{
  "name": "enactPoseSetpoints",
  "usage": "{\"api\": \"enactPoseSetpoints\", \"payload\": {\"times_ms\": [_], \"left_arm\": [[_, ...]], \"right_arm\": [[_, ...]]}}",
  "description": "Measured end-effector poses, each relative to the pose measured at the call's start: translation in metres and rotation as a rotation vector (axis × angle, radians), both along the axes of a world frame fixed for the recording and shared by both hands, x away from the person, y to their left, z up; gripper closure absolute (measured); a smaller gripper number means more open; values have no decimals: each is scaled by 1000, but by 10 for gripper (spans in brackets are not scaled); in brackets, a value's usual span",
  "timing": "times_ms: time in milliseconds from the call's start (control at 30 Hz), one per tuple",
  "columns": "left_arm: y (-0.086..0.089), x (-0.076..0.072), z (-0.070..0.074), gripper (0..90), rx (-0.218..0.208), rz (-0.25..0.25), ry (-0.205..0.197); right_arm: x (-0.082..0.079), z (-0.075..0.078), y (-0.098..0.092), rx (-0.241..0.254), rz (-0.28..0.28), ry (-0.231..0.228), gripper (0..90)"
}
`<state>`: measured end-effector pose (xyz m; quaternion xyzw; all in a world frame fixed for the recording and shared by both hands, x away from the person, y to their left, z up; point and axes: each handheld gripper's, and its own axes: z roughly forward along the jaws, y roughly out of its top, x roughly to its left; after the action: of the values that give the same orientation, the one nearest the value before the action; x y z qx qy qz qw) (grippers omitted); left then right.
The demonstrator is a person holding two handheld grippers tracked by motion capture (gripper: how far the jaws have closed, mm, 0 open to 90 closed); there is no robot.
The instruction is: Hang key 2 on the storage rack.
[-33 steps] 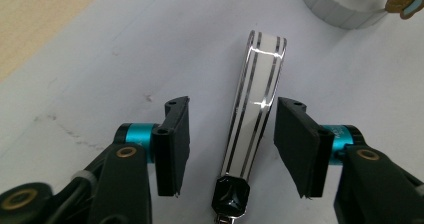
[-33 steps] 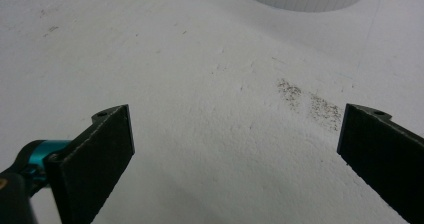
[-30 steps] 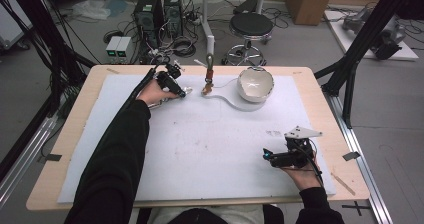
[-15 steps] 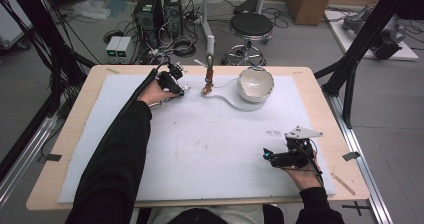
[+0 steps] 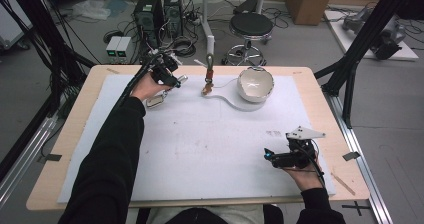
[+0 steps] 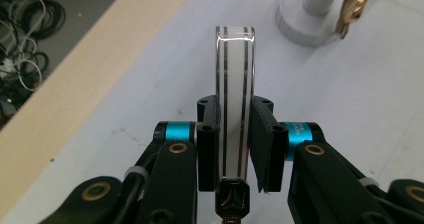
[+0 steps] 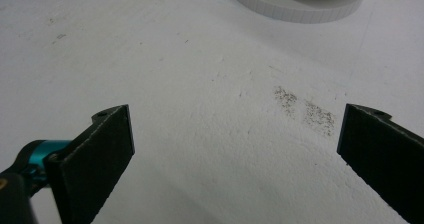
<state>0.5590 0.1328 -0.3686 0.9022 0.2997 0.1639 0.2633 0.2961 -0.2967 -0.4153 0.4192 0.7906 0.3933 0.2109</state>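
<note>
- Left gripper (image 6: 234,134) is clamped down on a thin silvery strap (image 6: 234,84). The pads squeeze its flat faces, so the left gripper view catches it edge-on, standing straight up between the jaws.
- In the high view that grip sits at the far left of the white mat (image 5: 200,149). One end of the strap pokes out past the jaws and the rest dangles under the hand, so it looks lifted off the mat.
- The bit that matters: the strap's long axis runs along the jaws, and its free end points roughly at the white stand (image 6: 295,26) with the gold clip (image 6: 352,9). The stand is near, a little off to the right of the strap's line.
- My guess is the next move is swinging that tip across to the clip, and the left hand is clearly the closer one.
- Right gripper (image 7: 235,149) is wide open with nothing in it, resting at the near right of the mat, well away from the strap.
- The white bowl (image 5: 255,84) sits just past the stand.
</note>
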Motion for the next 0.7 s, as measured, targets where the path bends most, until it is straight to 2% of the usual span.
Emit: {"api": "enactPoseSetpoints", "payload": {"times_ms": [67, 100, 133, 200, 233, 267, 367, 467, 633, 667, 700], "left_arm": [[3, -5, 14, 750, -22, -3, -34], [3, -5, 14, 749, -22, -3, -34], [6, -9, 23, 750, -37, 3, -53], [8, -10, 27, 749, -48, 4, -61], [10, -11, 31, 749, -66, 2, -64], [14, -13, 40, 749, -102, -2, -72], [16, -15, 46, 749, -124, 1, -78], [22, -18, 57, 750, -149, 12, -105], [28, -21, 67, 750, -175, 26, -125], [32, -23, 75, 750, -196, 33, -142], [32, -23, 75, 750, -196, 33, -142]], "right_arm": [[1, 0, 0, 3, 5, -1, 7], [1, 0, 0, 3, 5, -1, 7], [1, 0, 1, 4, 7, 2, 7], [2, -1, 1, 5, 10, 2, 7], [2, -1, 1, 5, 10, 2, 7], [2, -1, 2, 2, 13, 5, 7], [3, -1, 2, 3, 15, 4, 7], [3, -1, 3, 5, 15, 8, 7], [3, -1, 3, 0, 14, 7, 7], [3, -1, 4, 2, 11, 8, 7], [3, -1, 4, 2, 11, 8, 7]]}}
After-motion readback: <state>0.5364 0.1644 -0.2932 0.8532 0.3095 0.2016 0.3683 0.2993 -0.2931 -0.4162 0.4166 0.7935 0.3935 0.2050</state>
